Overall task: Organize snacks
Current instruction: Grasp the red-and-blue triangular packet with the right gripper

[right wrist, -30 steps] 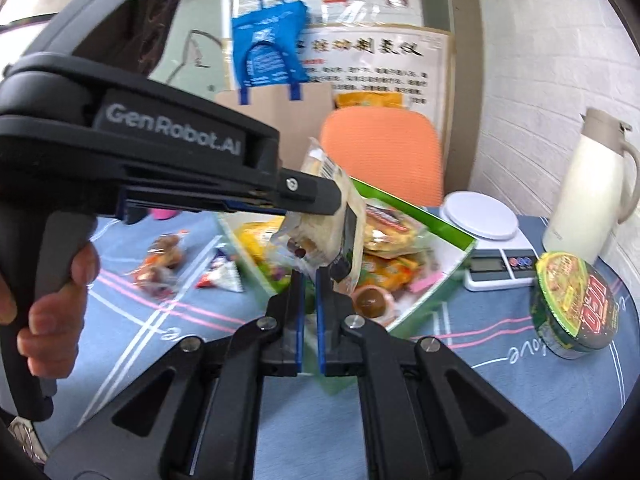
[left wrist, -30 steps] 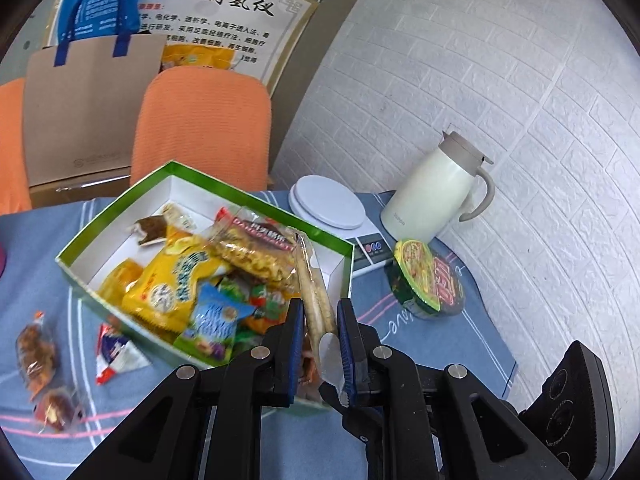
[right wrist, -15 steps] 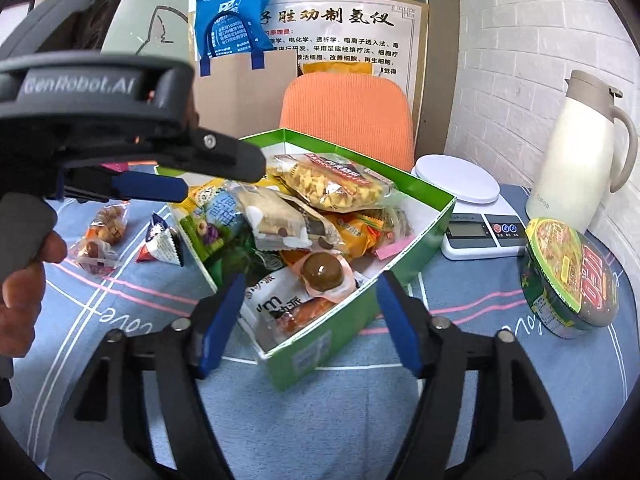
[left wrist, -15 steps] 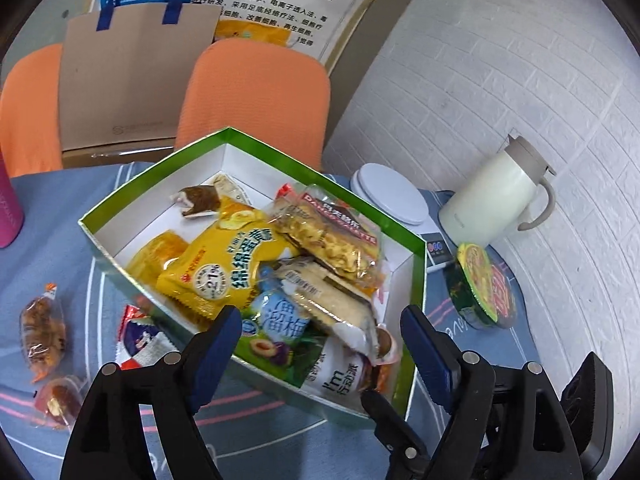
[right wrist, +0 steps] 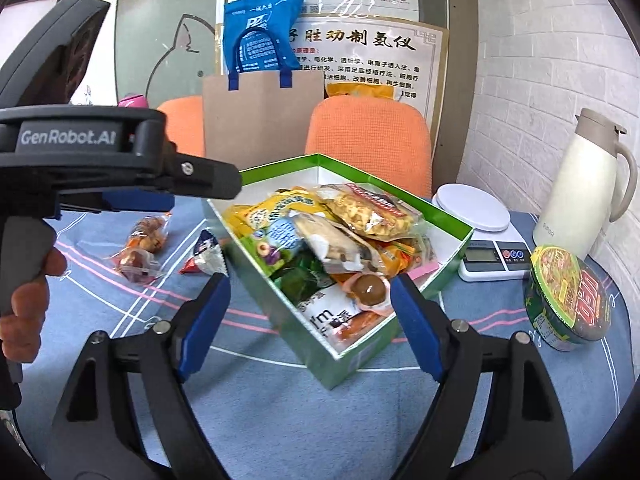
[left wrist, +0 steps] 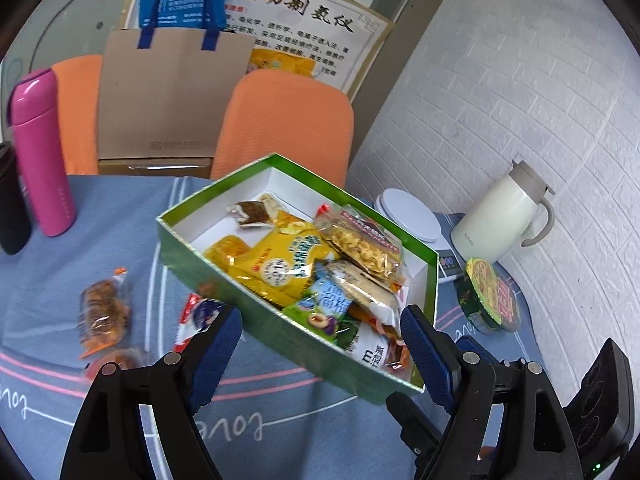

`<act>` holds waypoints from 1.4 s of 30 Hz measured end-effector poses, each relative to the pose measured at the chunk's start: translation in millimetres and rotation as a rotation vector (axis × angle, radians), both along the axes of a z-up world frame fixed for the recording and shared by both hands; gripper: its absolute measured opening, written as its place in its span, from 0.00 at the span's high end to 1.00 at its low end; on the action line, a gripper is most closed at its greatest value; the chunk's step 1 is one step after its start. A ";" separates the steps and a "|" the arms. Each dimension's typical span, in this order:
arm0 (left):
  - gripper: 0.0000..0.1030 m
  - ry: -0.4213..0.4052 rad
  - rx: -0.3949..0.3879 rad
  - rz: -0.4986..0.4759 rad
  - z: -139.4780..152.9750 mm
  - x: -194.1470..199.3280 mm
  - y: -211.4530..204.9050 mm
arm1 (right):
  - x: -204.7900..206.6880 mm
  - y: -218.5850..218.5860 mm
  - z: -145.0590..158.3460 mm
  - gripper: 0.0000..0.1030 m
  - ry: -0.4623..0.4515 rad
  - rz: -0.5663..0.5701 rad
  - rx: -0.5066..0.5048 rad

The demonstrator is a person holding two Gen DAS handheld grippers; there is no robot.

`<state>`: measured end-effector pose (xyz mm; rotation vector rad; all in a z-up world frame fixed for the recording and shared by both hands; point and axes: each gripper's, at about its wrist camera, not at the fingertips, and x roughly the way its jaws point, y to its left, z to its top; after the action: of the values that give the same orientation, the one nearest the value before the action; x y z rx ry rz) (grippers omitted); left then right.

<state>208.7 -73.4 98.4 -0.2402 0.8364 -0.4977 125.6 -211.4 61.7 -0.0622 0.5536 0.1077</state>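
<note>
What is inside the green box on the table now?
The green box holds piled snack packets: a yellow bag, a peanut packet, a wrapped brown egg. Packets beneath and most of the box floor are covered.

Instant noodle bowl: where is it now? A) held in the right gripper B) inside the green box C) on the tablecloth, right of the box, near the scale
C: the noodle bowl sits on the tablecloth, outside the green box, beside the scale; right gripper is open, empty.
</note>
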 end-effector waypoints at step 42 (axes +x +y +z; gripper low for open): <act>0.19 0.081 0.014 0.197 -67.0 -20.9 179.6 | 114.5 110.1 -63.0 0.84 0.303 0.010 0.115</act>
<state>187.8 106.2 31.4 -0.3280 0.8845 -0.2987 240.1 -101.3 -1.3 0.0643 0.8487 0.1596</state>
